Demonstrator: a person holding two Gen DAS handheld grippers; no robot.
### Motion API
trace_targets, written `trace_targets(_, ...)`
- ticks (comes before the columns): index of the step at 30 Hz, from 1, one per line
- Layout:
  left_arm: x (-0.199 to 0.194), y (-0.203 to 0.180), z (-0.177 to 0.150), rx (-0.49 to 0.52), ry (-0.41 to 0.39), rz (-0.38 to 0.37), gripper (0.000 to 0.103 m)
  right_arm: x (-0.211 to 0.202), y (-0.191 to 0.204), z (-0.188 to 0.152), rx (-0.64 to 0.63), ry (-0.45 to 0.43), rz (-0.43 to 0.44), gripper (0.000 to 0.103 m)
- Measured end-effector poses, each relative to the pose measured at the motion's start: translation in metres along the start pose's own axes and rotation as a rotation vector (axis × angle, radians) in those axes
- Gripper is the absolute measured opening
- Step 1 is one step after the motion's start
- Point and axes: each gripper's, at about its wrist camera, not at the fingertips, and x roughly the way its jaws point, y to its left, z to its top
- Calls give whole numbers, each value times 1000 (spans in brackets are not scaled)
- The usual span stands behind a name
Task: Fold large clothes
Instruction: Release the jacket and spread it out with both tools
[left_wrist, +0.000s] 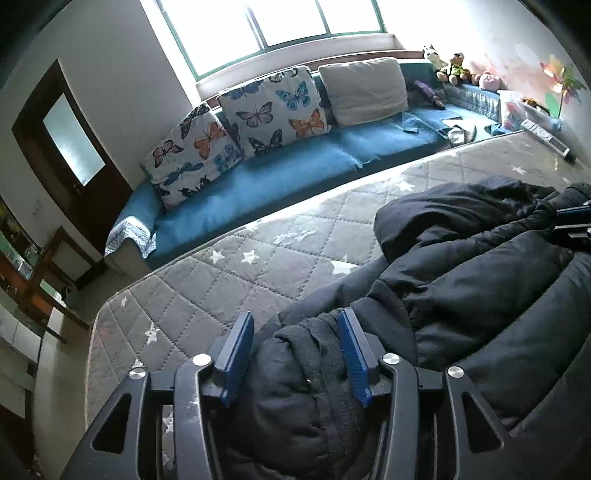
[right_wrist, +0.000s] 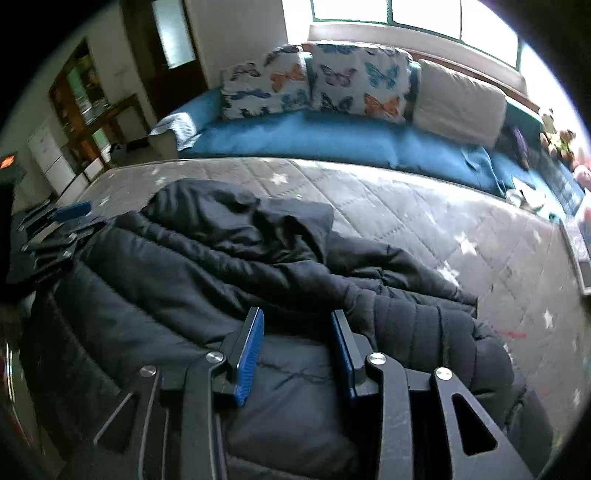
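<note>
No readable text in either view.

No letters, numbers, brand marks or signs can be read anywhere in the two pictures; the prints that show are only patterns, not writing.

A lived-in home: a blue sofa (left_wrist: 280, 177) with butterfly cushions (left_wrist: 273, 107) runs under a bright window (left_wrist: 273, 26) on the far side, soft toys (left_wrist: 456, 68) at its right end, a quilted star-print mattress (left_wrist: 207, 284) near.
</note>
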Motion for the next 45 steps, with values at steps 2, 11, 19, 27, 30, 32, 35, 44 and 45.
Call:
trace_targets(2,11,4,1,-21,16,-7,58,3,1,-1,-6,8,-12,39)
trace_targets(11,18,28,-14,-118,46,-70,69,-13,16,37,-18,-57,14,42)
trace_targets(19,27,36,-13,-157,79,-71,77,47,27,44,-57,82,-22,41)
trace_targets(27,-16,59,-14,-242,18,-87,78,-17,16,33,-55,12,-53,42)
trace_targets(30,-54,64,-16,-268,-28,-118,78,-42,2,18,-47,6,-74,42)
trace_targets(32,-77,64,-20,-259,-58,-133,78,-51,-10,8,-20,10,-84,42)
trace_targets(35,-108,65,-32,-268,-86,-172,78,-59,-24,-6,7,19,-100,42)
trace_targets(44,-123,56,-79,-293,-23,-231,70,-23,-45,-14,119,46,-91,45)
trace_targets(45,-118,56,-83,-303,-7,-233,70,-20,-49,-14,135,48,-85,45)
